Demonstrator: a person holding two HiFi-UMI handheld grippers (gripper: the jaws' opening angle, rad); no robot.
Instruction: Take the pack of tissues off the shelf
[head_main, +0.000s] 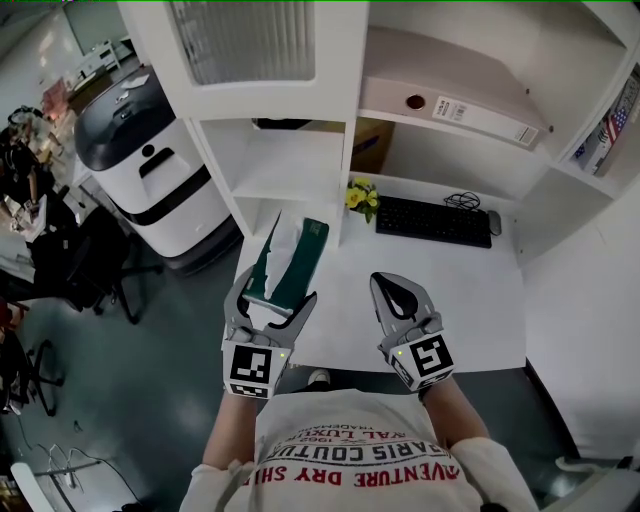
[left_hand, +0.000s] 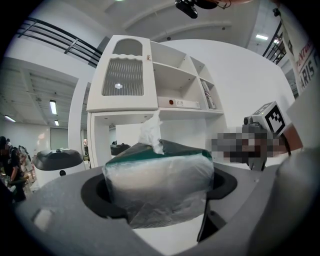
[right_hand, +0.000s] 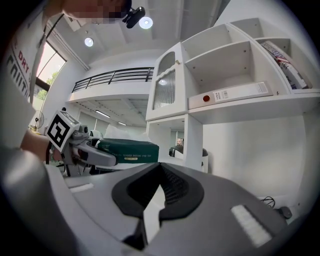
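The pack of tissues (head_main: 290, 262) is dark green with clear wrap, and a white tissue sticks out of its top. My left gripper (head_main: 278, 290) is shut on it, holding it in the air in front of the white shelf unit (head_main: 290, 170), over the desk's left edge. In the left gripper view the pack (left_hand: 160, 180) fills the space between the jaws. My right gripper (head_main: 390, 285) is shut and holds nothing, hovering over the white desk (head_main: 460, 300). From the right gripper view, the pack (right_hand: 127, 150) shows to the left, in the left gripper (right_hand: 85, 150).
A black keyboard (head_main: 432, 220) and small yellow flowers (head_main: 362, 197) lie on the desk under the shelves. A white binder (head_main: 450, 105) lies on an upper shelf. A white and black machine (head_main: 150, 150) stands left of the shelf unit, with dark chairs (head_main: 90, 265) beside it.
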